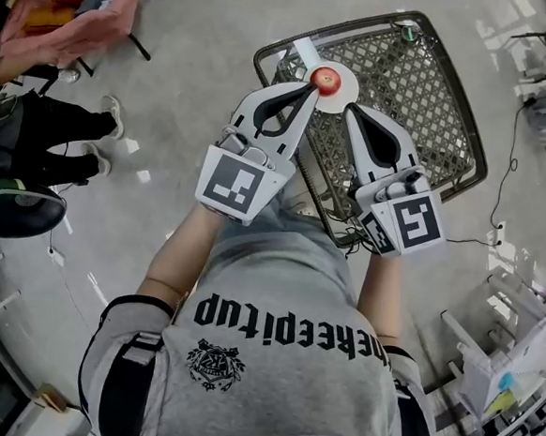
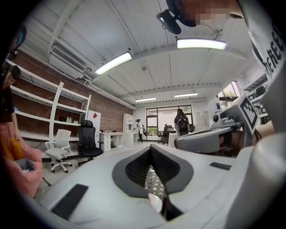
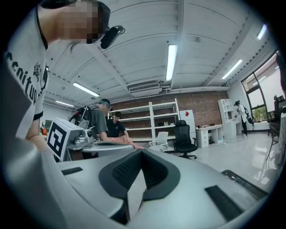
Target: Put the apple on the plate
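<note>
Where a mesh table (image 1: 424, 93) holds the plate (image 1: 347, 85), grey floor (image 1: 199, 84) surrounds.

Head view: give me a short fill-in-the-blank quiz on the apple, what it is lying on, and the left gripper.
1. The apple is ____ in colour.
2. It lies on a white ____ that stands on the mesh table.
3. The left gripper holds nothing, and its jaws are ____.

Missing words: red; plate; shut.
</note>
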